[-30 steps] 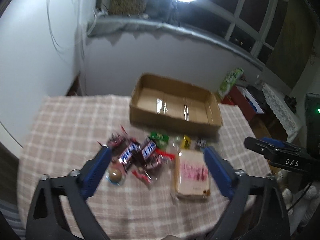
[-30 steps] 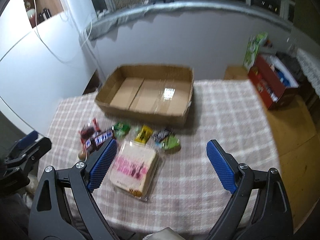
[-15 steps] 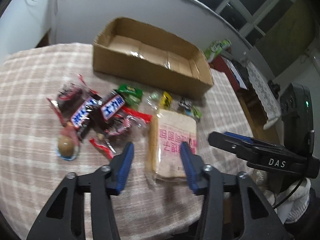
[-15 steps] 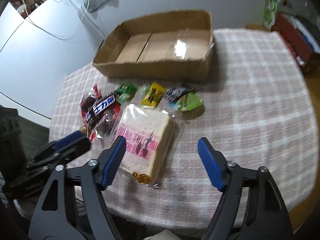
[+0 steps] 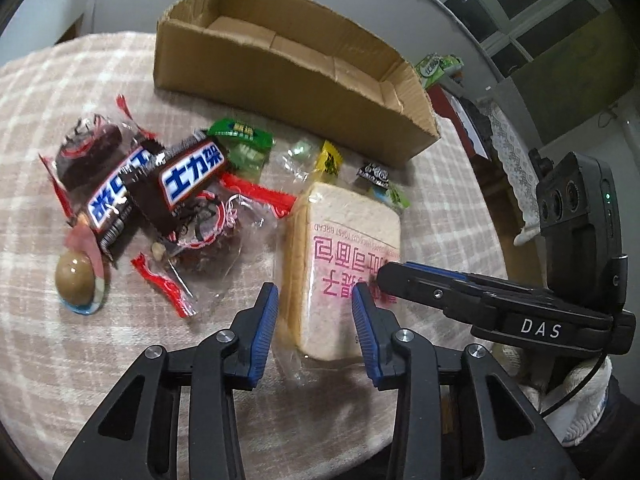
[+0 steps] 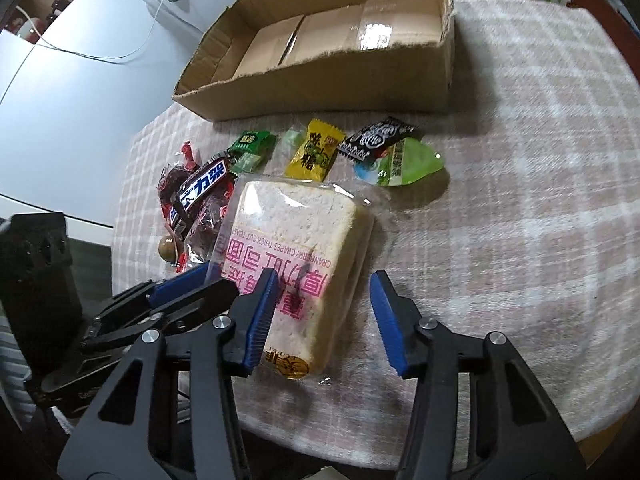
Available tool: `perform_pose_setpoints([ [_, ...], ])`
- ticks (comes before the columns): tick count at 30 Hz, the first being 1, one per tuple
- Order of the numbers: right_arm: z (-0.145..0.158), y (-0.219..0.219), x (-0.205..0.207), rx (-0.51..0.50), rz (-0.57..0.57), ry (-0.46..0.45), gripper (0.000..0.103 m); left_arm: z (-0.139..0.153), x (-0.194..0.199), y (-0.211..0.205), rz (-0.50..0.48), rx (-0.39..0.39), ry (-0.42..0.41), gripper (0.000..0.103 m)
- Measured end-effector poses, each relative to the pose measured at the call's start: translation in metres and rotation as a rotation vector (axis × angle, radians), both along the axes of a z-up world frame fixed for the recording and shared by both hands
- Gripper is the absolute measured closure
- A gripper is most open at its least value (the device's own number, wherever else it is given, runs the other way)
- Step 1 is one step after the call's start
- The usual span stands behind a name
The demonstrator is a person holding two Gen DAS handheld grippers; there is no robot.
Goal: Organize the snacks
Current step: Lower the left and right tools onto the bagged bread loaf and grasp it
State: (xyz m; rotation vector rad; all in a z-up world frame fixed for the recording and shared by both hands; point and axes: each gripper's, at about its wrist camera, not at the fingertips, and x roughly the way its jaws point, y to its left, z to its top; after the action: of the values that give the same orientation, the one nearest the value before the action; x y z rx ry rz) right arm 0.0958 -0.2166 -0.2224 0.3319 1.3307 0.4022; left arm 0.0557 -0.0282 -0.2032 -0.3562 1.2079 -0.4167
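My right gripper (image 5: pixel 496 304) lies across the near right corner of the toast packet (image 5: pixel 348 264), hiding the end of its pink print. From the right wrist, my left gripper (image 6: pixel 176 296) covers the packet's near left corner. Whether my pads actually press the wrapper I cannot tell. The candy bars (image 5: pixel 160 184) overlap the red-wrapped cakes beneath them. The small sweets' labels are too small to read.
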Motion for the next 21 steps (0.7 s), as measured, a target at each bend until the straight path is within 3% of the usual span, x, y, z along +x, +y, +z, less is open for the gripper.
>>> perform_pose_setpoints([
  [6,-0.006,0.007,0.004,0.037,0.014,0.019,0.061,-0.002,0.003,-0.005,-0.027,-0.006,0.002,0.066],
  [14,0.000,0.022,0.003,-0.031,0.064,-0.010,0.062,0.004,0.001,-0.023,-0.134,0.140,-0.049,0.066],
  [19,-0.006,0.016,0.004,-0.027,0.060,0.014,0.056,0.001,0.004,-0.021,-0.144,0.120,-0.040,0.065],
  [21,-0.006,0.014,0.003,-0.006,0.055,0.019,0.063,0.003,0.003,-0.023,-0.156,0.127,-0.040,0.066],
])
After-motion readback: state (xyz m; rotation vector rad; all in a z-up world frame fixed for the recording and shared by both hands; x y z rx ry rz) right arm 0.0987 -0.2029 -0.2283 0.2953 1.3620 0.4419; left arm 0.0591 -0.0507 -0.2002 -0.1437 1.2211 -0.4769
